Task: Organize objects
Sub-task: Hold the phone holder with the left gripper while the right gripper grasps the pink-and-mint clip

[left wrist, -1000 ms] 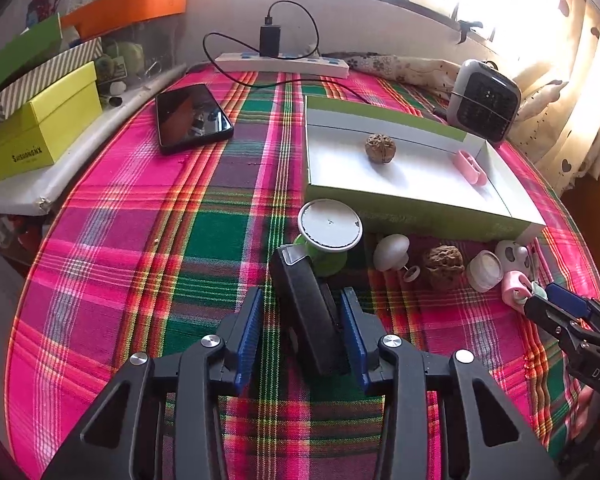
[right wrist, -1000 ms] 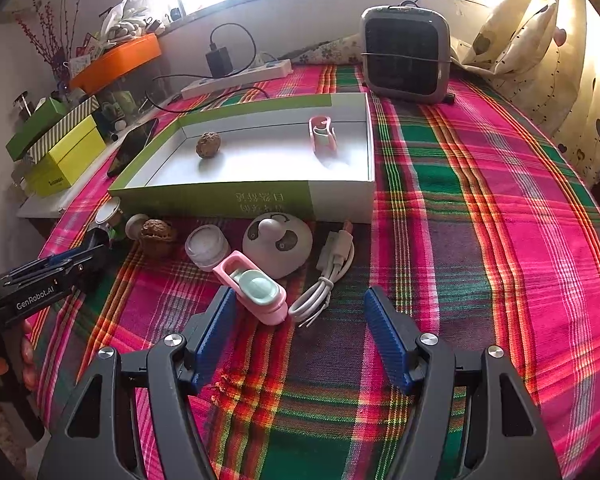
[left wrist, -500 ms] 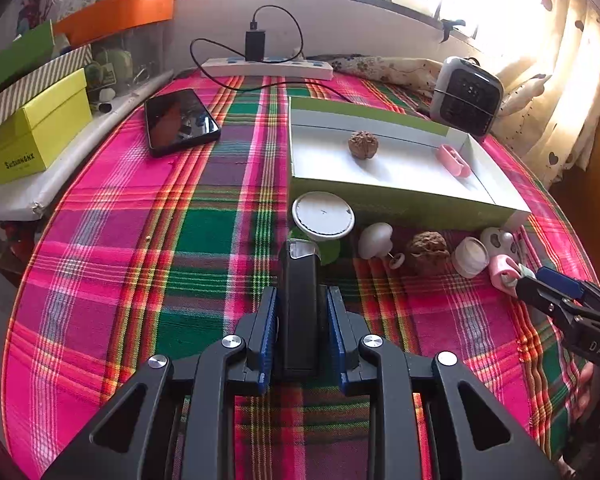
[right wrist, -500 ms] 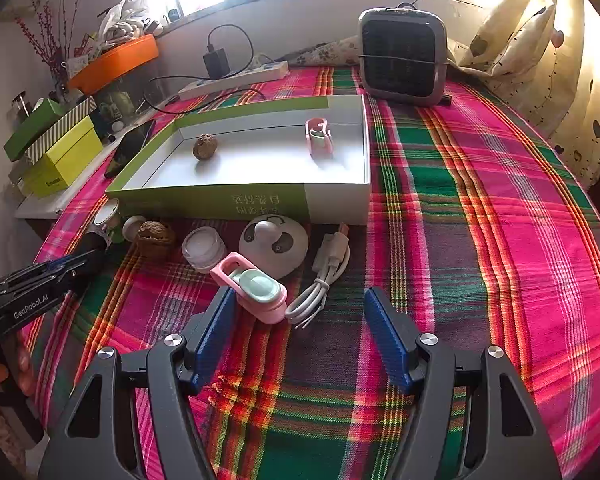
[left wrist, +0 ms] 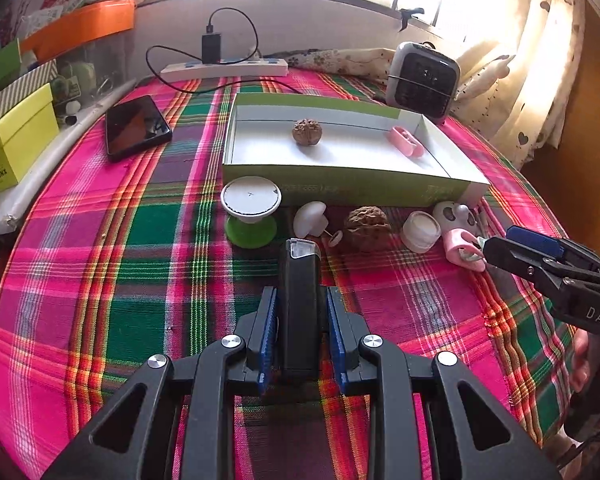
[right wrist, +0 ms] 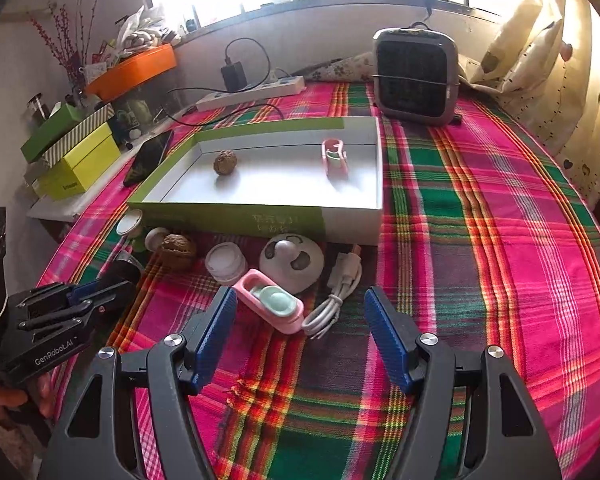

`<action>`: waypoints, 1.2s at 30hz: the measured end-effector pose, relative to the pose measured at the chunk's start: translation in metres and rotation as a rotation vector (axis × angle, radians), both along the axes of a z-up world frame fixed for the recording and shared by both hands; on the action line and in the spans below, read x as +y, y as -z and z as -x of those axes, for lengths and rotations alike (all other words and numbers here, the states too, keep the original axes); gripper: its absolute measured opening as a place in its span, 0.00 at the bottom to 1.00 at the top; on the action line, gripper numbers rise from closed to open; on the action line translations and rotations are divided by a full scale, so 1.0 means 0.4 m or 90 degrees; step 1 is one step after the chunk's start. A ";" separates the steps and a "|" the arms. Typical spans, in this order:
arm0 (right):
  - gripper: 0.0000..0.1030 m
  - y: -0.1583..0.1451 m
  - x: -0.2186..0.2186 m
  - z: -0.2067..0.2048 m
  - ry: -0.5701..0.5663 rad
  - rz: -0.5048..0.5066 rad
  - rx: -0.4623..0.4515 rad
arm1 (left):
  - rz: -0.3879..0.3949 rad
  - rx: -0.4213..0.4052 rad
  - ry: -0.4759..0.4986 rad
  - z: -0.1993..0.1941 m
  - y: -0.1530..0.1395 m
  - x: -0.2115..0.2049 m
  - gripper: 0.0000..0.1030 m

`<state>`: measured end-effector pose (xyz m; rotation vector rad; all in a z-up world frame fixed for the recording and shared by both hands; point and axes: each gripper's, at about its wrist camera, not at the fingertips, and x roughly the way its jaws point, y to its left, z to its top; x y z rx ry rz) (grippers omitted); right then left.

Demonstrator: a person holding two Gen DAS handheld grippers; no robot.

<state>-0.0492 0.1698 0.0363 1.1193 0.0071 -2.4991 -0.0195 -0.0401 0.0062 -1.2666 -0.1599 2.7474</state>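
Note:
My left gripper (left wrist: pixel 301 296) is shut on a black oblong device with a clear tip (left wrist: pixel 300 268), low over the plaid cloth. Ahead stands a green-and-white box (left wrist: pixel 340 190) holding a walnut (left wrist: pixel 307 131) and a pink clip (left wrist: pixel 405 141). In front of the box lie a green-and-white spool (left wrist: pixel 250 208), a white knob (left wrist: pixel 312 218), a second walnut (left wrist: pixel 367 224), a white jar (left wrist: pixel 420 230) and a round white gadget (right wrist: pixel 292 258). My right gripper (right wrist: pixel 300 300) stands open, with a pink-and-mint clip (right wrist: pixel 270 300) and a white cable (right wrist: pixel 336 292) between its fingers, neither touched.
A black phone (left wrist: pixel 136 128) lies left of the box. A power strip (left wrist: pixel 224 68) with a charger and a small grey heater (left wrist: pixel 422 80) stand at the back. Yellow and green boxes (left wrist: pixel 16 140) are stacked on a side ledge at the left. Curtains hang at the right.
My left gripper's jaws closed onto the black device, which now sits straight between the pads, and the hand shifted a little. The right gripper has stayed where it was, still open.

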 end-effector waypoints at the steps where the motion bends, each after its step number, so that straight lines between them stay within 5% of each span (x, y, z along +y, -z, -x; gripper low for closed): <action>1: 0.65 -0.002 -0.010 -0.002 -0.016 0.000 0.005 | -0.002 0.001 0.001 0.000 0.000 -0.002 0.21; 18: 0.64 0.017 -0.098 0.001 -0.131 0.027 -0.044 | -0.011 0.002 0.001 0.004 0.001 -0.011 0.21; 24: 0.64 0.033 -0.098 0.020 -0.090 -0.003 -0.058 | -0.014 0.002 0.001 0.010 0.002 -0.013 0.21; 28: 0.48 0.039 -0.106 0.022 -0.079 -0.040 -0.048 | -0.013 0.002 -0.002 0.013 0.000 -0.014 0.21; 36: 0.39 0.040 -0.108 0.025 -0.074 -0.058 -0.039 | -0.014 0.002 -0.001 0.018 -0.002 -0.016 0.21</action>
